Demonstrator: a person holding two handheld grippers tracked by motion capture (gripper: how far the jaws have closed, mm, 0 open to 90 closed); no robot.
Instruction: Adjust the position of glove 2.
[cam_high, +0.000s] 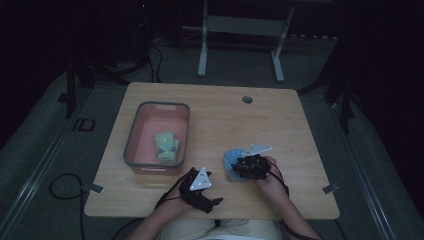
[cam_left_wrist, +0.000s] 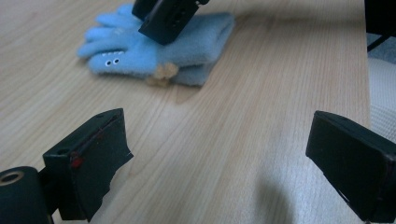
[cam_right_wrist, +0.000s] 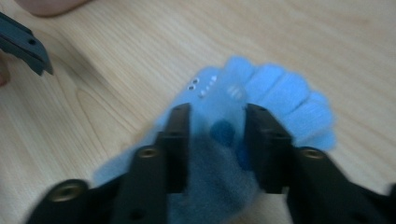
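Observation:
A pair of light blue gloves (cam_high: 230, 160) lies flat on the wooden table (cam_high: 225, 120), near the front at the right of middle. My right gripper (cam_high: 239, 167) points down over the gloves. In the right gripper view the blue gloves (cam_right_wrist: 280, 93) lie between its jaws, and the right gripper (cam_right_wrist: 217, 126) is open, its pads a little apart from the fabric. My left gripper (cam_high: 210, 186) hovers near the front edge, left of the gloves. Its jaws stand wide apart, so the left gripper (cam_left_wrist: 219, 149) is open over bare wood, looking toward the gloves (cam_left_wrist: 187, 46) and the right gripper (cam_left_wrist: 168, 18).
A grey-rimmed pink bin (cam_high: 131, 145) stands at the left of the table with a green glove pair (cam_high: 166, 145) inside. A cable hole (cam_high: 247, 99) sits near the far edge. A white desk frame (cam_high: 202, 50) stands beyond the table on the dark floor.

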